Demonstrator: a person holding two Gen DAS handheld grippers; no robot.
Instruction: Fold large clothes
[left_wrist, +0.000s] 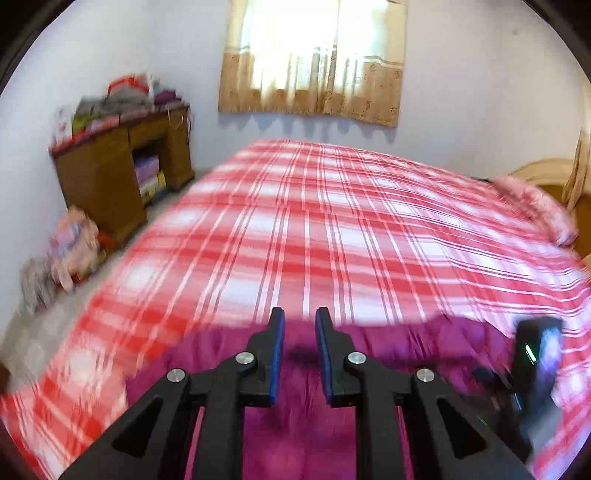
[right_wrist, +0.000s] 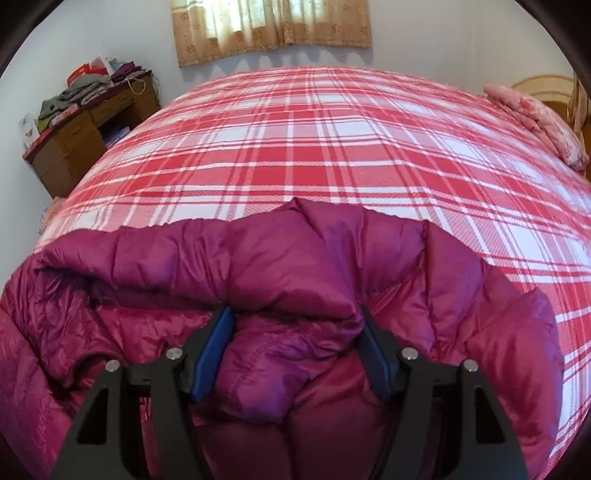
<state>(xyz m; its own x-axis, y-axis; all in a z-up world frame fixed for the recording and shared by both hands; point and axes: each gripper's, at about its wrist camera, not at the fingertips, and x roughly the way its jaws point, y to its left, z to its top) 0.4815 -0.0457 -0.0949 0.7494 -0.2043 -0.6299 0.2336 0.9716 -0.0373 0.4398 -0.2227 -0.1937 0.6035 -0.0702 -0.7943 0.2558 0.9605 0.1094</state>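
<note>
A magenta quilted puffer jacket (right_wrist: 295, 266) lies bunched on the near side of a bed with a red and white plaid cover (right_wrist: 314, 140). My right gripper (right_wrist: 297, 314) is open, its jaws spread wide, with a puffed fold of the jacket bulging between the fingers. In the left wrist view the jacket (left_wrist: 388, 343) lies below my left gripper (left_wrist: 300, 317), which is open with a narrow gap and holds nothing. That view is blurred. The other gripper (left_wrist: 535, 369) shows at its right edge.
A wooden desk (left_wrist: 122, 173) piled with folded clothes stands against the left wall. Soft toys (left_wrist: 70, 243) lie on the floor beside it. A pink pillow (right_wrist: 539, 122) lies at the bed's right by a wooden headboard (right_wrist: 543, 86). A curtained window (left_wrist: 314, 59) is behind the bed.
</note>
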